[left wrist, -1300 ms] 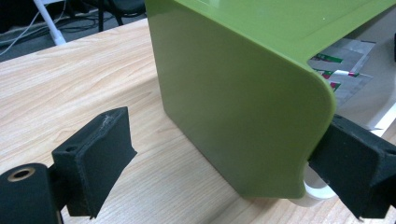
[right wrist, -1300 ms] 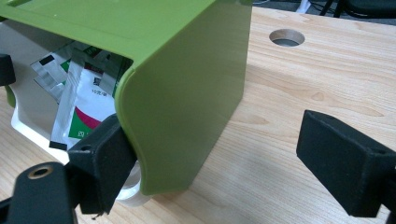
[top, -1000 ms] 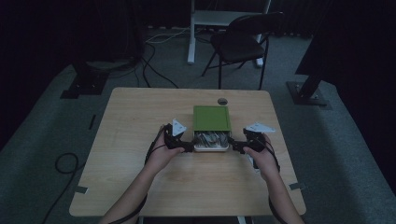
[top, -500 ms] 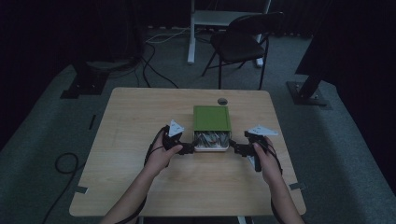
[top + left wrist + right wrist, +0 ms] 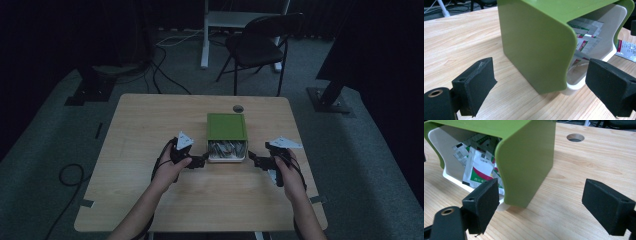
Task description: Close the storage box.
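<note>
left claw (image 5: 539,87) – wide open, empty | right claw (image 5: 546,205) – wide open, empty | green box (image 5: 227,127) between

The high view is dim and murky, its surroundings almost black. Both gripper views are bright and evenly lit, with soft shadows under the green box (image 5: 534,47) and slightly blurred near jaws.

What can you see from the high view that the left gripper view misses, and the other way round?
High view alone: the whole table, both hands with the left gripper and right gripper either side of the green box, a round hole in the tabletop, and a chair behind. Left gripper view alone: its black pads close up, standing open, and a loose packet lying outside the box. Both share: the box and the packets inside it.
</note>
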Demonstrator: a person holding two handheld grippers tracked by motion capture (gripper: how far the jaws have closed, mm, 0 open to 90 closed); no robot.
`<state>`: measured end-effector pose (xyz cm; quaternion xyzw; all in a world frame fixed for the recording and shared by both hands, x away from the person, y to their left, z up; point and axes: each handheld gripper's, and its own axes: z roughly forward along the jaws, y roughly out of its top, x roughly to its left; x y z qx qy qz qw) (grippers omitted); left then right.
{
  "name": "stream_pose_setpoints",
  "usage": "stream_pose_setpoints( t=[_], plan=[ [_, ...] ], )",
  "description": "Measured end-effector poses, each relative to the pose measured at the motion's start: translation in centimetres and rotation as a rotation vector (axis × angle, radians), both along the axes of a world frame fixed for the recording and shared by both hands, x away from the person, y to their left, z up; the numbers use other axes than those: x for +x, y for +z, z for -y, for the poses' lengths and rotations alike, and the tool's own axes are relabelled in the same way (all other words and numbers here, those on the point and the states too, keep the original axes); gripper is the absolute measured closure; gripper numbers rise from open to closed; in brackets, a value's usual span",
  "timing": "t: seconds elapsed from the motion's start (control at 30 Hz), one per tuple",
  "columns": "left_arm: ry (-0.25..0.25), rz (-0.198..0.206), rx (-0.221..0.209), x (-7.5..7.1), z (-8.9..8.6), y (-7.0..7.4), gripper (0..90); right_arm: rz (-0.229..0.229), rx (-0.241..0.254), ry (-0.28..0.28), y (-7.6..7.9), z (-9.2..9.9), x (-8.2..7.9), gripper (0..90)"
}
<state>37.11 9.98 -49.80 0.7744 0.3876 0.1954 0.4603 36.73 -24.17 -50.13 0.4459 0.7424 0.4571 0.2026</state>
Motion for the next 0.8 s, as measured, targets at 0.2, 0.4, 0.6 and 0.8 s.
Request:
stream_pose_setpoints(
  t=[0.2, 0.4, 0.6, 0.8],
  plan=[
    [0.018, -0.001, -0.002, -0.1, -0.7, 0.0, 9.5, -0.01, -0.003, -0.016, -0.5, 0.7, -0.3, 14.1],
    [0.039, -0.002, -0.011, -0.1, -1.4, -0.1, 9.5, -0.017, -0.002, -0.026, -0.8, 1.2, -0.6, 14.1],
    [0.054, -0.003, -0.001, -0.4, -2.1, -0.4, 9.5, -0.018, -0.008, -0.036, -1.1, 1.8, -1.1, 14.1],
    [0.07, -0.008, 0.01, -0.8, -3.1, -0.9, 9.5, -0.028, -0.013, -0.059, -1.6, 2.9, -1.6, 14.1]
  ],
)
